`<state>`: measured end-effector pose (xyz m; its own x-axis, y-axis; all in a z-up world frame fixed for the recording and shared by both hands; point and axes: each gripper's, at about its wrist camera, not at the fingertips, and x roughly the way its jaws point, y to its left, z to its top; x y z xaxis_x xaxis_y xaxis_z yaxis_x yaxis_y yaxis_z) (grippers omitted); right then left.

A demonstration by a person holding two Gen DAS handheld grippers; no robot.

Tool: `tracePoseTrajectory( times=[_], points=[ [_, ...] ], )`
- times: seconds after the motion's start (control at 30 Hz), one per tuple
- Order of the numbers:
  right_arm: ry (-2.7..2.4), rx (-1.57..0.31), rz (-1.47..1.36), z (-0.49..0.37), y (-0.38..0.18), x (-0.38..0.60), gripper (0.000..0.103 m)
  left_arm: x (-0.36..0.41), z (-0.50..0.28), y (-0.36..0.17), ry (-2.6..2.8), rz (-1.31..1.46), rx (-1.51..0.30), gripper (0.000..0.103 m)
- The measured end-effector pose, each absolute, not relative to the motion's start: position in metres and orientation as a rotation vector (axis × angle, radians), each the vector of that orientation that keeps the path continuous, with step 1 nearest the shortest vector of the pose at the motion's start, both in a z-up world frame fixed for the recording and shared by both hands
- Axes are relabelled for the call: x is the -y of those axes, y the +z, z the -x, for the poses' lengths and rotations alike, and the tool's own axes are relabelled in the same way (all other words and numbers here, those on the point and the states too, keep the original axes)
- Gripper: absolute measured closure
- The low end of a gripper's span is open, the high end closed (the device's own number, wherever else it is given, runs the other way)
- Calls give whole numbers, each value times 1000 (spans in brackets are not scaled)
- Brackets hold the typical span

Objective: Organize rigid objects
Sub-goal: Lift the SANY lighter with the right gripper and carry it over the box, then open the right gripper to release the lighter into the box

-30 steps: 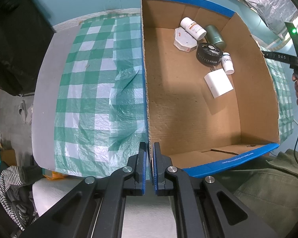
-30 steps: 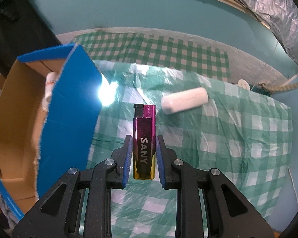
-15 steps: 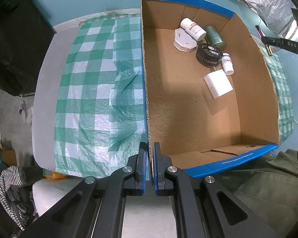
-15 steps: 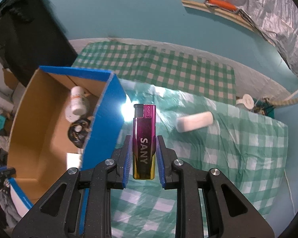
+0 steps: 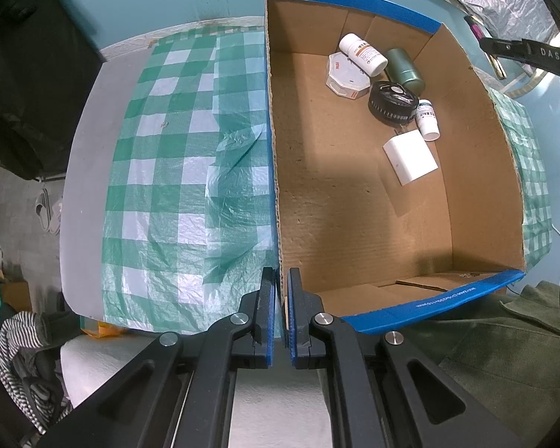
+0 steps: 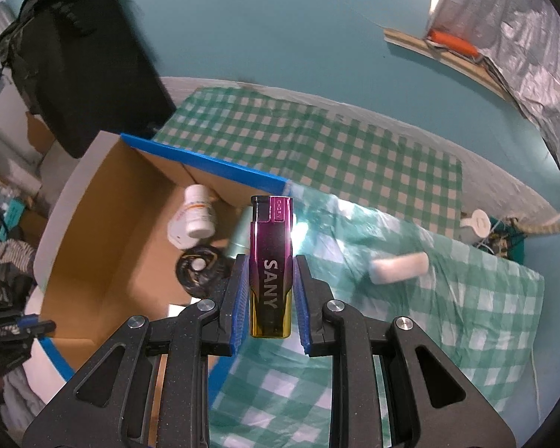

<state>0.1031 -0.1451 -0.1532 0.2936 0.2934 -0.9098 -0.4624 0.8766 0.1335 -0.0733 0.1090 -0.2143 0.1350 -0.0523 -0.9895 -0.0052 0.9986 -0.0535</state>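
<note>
- The right gripper (image 6: 269, 291) pinches the lighter (image 6: 270, 266), up beside the box (image 6: 104, 201).
- The left gripper (image 5: 279, 313) pinches the box wall.
- Next: move over the box, let go.

A lived-in home room: teal walls, a green-checked plastic tablecloth (image 5: 175, 171) ahead of the left gripper, slippers (image 5: 48, 212) and striped clothing (image 5: 22, 339) heaped off to its left.

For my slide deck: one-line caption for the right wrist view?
Right claw holds a purple lighter above the cardboard box.
</note>
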Motion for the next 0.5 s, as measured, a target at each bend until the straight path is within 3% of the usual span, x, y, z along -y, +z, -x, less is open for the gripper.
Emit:
tracePoseTrajectory(
  times=[0.5],
  points=[
    [596,-1185,267,-102,-163,99,81,-107,75,-213,-37,44,-1433,98]
  ],
)
